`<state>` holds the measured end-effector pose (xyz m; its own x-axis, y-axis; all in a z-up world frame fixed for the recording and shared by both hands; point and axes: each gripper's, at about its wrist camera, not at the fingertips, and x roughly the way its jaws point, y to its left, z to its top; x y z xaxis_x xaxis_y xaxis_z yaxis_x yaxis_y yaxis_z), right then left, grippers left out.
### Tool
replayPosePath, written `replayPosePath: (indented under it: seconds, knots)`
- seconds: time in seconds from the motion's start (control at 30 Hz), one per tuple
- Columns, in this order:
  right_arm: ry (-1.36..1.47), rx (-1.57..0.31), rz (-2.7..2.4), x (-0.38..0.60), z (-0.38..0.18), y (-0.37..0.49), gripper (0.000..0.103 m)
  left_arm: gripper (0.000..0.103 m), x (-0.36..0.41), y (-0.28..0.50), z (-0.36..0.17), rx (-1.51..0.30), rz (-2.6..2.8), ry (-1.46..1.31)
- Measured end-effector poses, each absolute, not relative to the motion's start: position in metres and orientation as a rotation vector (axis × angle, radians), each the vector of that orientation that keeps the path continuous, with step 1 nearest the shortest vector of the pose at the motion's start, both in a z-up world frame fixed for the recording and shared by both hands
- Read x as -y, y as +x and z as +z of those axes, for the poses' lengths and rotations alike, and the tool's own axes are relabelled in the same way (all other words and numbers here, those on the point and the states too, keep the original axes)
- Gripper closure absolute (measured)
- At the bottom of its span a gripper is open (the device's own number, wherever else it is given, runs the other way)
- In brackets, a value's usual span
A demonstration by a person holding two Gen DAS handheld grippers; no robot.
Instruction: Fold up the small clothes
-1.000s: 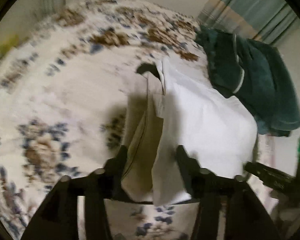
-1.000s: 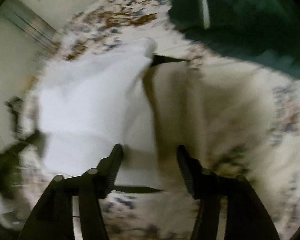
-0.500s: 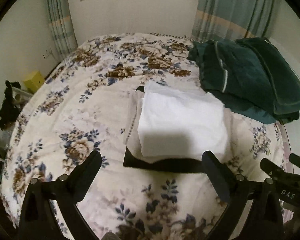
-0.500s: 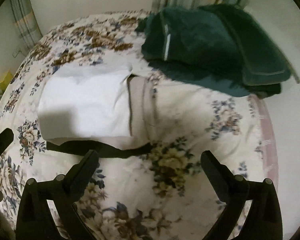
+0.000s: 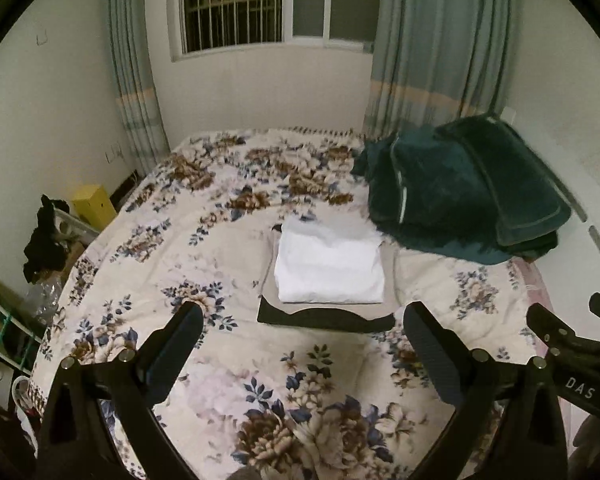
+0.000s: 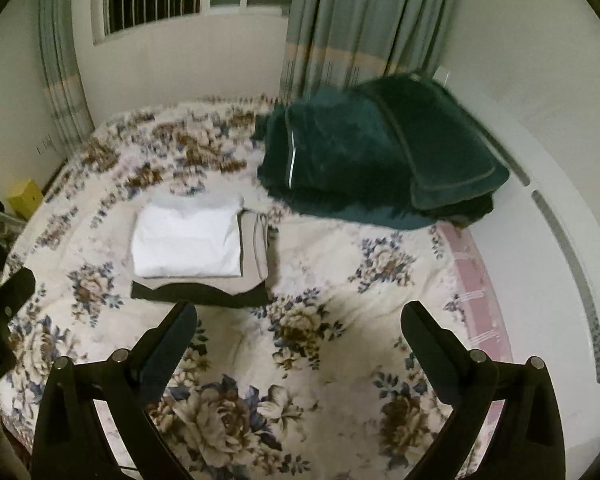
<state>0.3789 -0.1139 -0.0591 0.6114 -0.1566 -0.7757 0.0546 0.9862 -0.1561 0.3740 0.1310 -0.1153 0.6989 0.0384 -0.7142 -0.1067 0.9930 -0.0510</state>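
A folded white garment [image 5: 330,268] lies on top of a folded beige garment [image 5: 389,288] and a black one [image 5: 324,319], stacked mid-bed on the floral bedspread [image 5: 220,264]. The stack also shows in the right wrist view: white [image 6: 188,240], beige [image 6: 256,252], black [image 6: 204,294]. My left gripper [image 5: 302,344] is open and empty, held back from the stack's near edge. My right gripper [image 6: 300,342] is open and empty, nearer than the stack and to its right. The right gripper's body [image 5: 568,360] shows at the right of the left wrist view.
A folded dark green blanket [image 5: 460,188] lies at the bed's back right, also in the right wrist view [image 6: 376,160]. A yellow box [image 5: 94,204], dark clutter and a rack [image 5: 4,320] stand left of the bed. Curtains and a barred window are behind.
Both grippers let go of the white garment, opened wide and pulled back and up from the stack. The white garment now lies folded flat on the stack.
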Motion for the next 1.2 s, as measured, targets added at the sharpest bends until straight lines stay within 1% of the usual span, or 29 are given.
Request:
replayPosePath:
  seconds: [0.2, 0.47, 0.83, 1.2]
  knots:
    - [-0.122, -0.805, -0.095, 0.114, 0.011, 0.311, 0.000, 0.001, -0.126, 0.326, -0.064, -0.711, 0.082, -0.096]
    - [-0.118, -0.710, -0.070, 0.120, 0.074, 0.243, 0.000, 0.001, -0.124, 0.281, -0.033, -0.650, 0.085, -0.093]
    - [-0.101, -0.657, -0.033, 0.128, 0.107, 0.206, 0.000, 0.001, -0.125, 0.246, -0.012, -0.588, 0.118, -0.085]
    - [-0.101, -0.647, -0.002, 0.131, 0.108, 0.206, 0.000, 0.000, -0.123, 0.237, -0.007, -0.576, 0.146, -0.080]
